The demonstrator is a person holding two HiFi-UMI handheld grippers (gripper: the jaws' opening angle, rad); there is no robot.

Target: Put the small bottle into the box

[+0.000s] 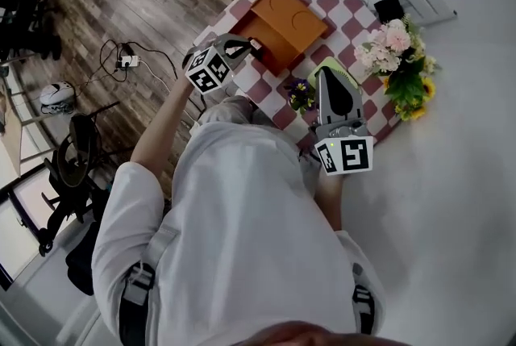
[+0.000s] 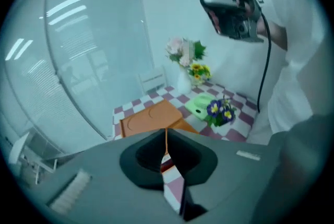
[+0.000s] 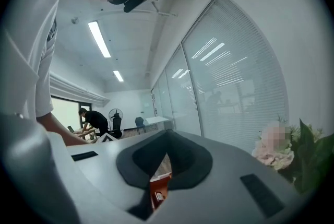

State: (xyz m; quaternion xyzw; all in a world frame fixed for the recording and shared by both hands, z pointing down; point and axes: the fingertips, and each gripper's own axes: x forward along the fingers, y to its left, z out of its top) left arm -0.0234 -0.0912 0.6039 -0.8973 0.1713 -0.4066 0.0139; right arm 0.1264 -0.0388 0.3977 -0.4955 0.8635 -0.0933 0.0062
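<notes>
Person's white shirt (image 1: 242,215) fills foreground. Left gripper (image 1: 255,45): jaws together, empty, tip right at orange box (image 1: 282,18) corner. Right gripper (image 1: 329,75): jaws together, empty, box ahead-left of it. Small bottle not visible in any view; boxed or hidden, can't tell.

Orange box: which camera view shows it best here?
The head view: it looks down on the orange box, showing nearly its whole top with two round dents. The left gripper view shows it at a slant, its near edge behind the left gripper. The right gripper view shows only an orange sliver between the jaws, unidentifiable.
</notes>
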